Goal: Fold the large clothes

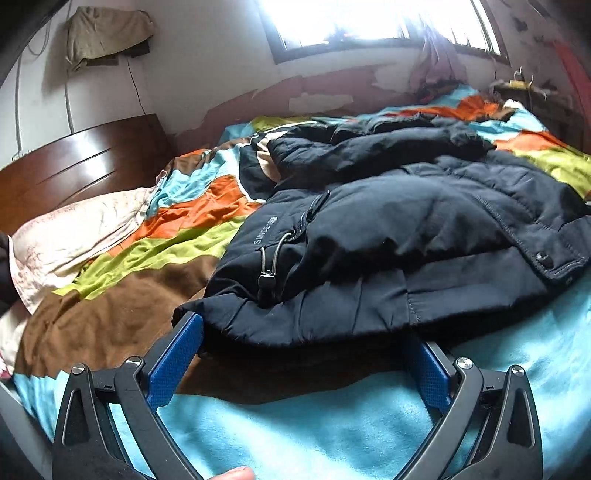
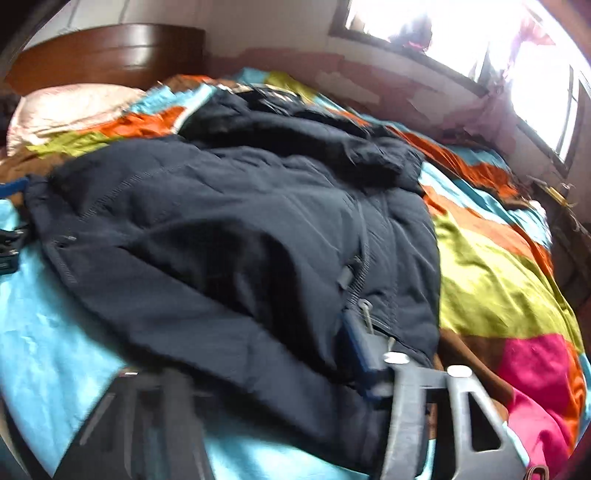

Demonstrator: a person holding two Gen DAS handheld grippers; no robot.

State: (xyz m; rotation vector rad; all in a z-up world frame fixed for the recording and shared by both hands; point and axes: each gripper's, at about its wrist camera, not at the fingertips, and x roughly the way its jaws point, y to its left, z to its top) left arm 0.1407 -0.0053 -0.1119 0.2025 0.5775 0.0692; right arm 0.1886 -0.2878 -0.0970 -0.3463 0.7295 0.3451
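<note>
At far left your wooden headboard curves, glossy and dark brown, with a pale, creased pillow against it. The bedspread is soft cloth in blocks of brown, lime, orange and turquoise, rumpled toward the wall.

Your left gripper stands with jaws wide apart, blue textured pads on black arms. The coat's hem sags between them; the left pad's tip touches the hem corner, but the pads do not press the cloth.

The coat lies in the middle of the bed: dark navy, padded, matte, with stitched seams, a snap button and an elastic cord with a toggle.

Your right gripper, blurred, has the coat's near edge draped over it. One blue pad shows against the zipper; the other finger is buried under cloth. I cannot tell whether it is clamped.

At right a bright window sits above peeling wall.
</note>
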